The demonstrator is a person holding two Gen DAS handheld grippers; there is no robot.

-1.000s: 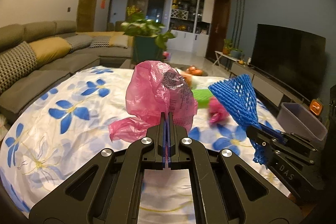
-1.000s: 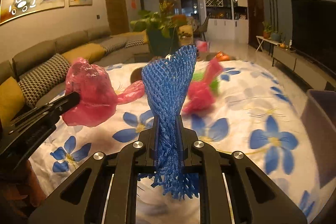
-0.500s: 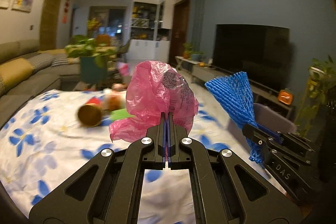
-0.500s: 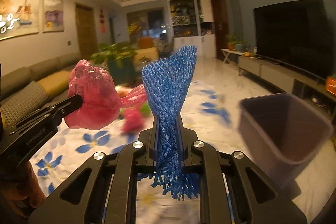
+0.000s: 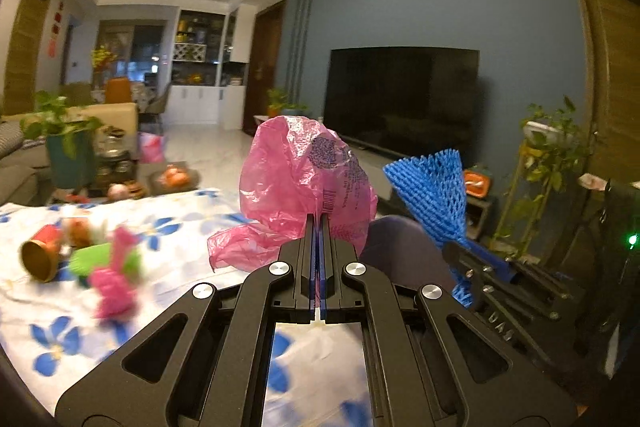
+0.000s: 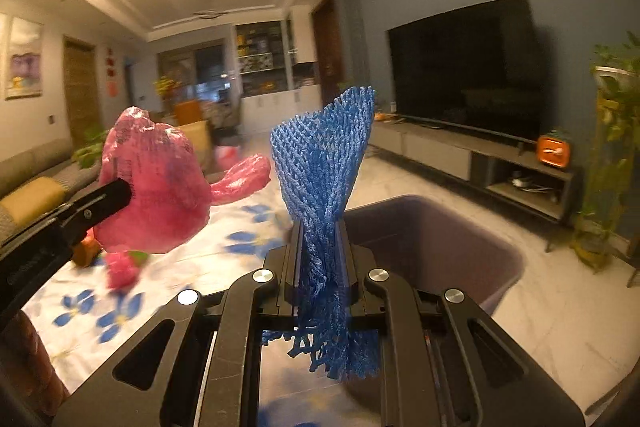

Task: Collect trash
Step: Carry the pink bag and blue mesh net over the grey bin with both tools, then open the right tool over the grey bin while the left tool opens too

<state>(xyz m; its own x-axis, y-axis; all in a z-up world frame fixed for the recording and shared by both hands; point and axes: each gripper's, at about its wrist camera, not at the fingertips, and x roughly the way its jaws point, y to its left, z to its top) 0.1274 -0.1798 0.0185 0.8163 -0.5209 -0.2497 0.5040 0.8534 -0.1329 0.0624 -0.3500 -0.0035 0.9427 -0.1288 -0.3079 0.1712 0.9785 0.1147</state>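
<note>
My left gripper (image 5: pixel 319 223) is shut on a crumpled pink plastic bag (image 5: pixel 304 183) and holds it in the air over the table's right side. My right gripper (image 6: pixel 320 227) is shut on a blue foam fruit net (image 6: pixel 326 163). The net also shows in the left wrist view (image 5: pixel 434 195), and the bag in the right wrist view (image 6: pixel 152 187). A dark grey trash bin (image 6: pixel 432 239) stands on the floor just ahead of the right gripper, open at the top. In the left wrist view its rim (image 5: pixel 400 239) is partly hidden behind the bag.
A table with a white cloth with blue flowers (image 5: pixel 172 227) carries more trash: a brown paper cup (image 5: pixel 40 257), a green wrapper (image 5: pixel 100 257) and a pink foam net (image 5: pixel 114 281). A TV (image 6: pixel 464 67) on a low cabinet, potted plants (image 5: pixel 548 167) and a sofa (image 6: pixel 36 183) surround it.
Both grippers have swung right, away from the middle of the table toward the trash bin, which now fills more of the right wrist view. Both grips are unchanged.
</note>
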